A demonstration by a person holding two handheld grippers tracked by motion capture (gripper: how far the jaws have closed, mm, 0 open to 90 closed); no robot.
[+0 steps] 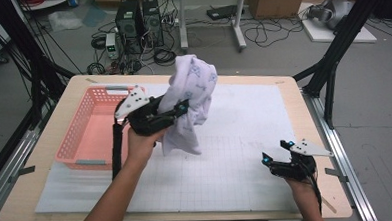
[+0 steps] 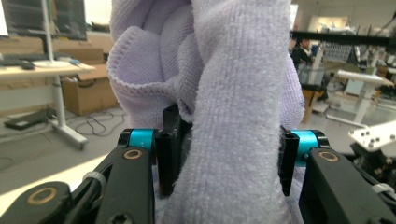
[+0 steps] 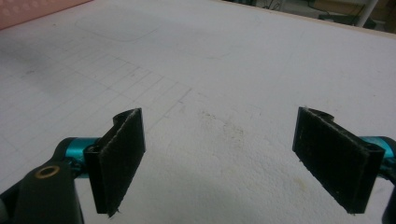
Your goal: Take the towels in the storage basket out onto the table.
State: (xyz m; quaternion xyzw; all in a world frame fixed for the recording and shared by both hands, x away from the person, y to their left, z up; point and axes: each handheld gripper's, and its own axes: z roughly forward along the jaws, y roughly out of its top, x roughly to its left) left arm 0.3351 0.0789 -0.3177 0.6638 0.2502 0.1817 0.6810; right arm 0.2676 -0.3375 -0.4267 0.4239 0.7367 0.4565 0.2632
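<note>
Lavender towel point(image 1: 191, 98) clamped in left hand-held gripper point(image 1: 176, 111).

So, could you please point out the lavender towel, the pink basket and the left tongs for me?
lavender towel point(image 1: 195, 83), high view, on its bunched upper folds.
pink basket point(image 1: 79, 128), high view, on its perforated left wall.
left tongs point(image 2: 229, 154), left gripper view, midway between the tips, which clamp the towel.
</note>
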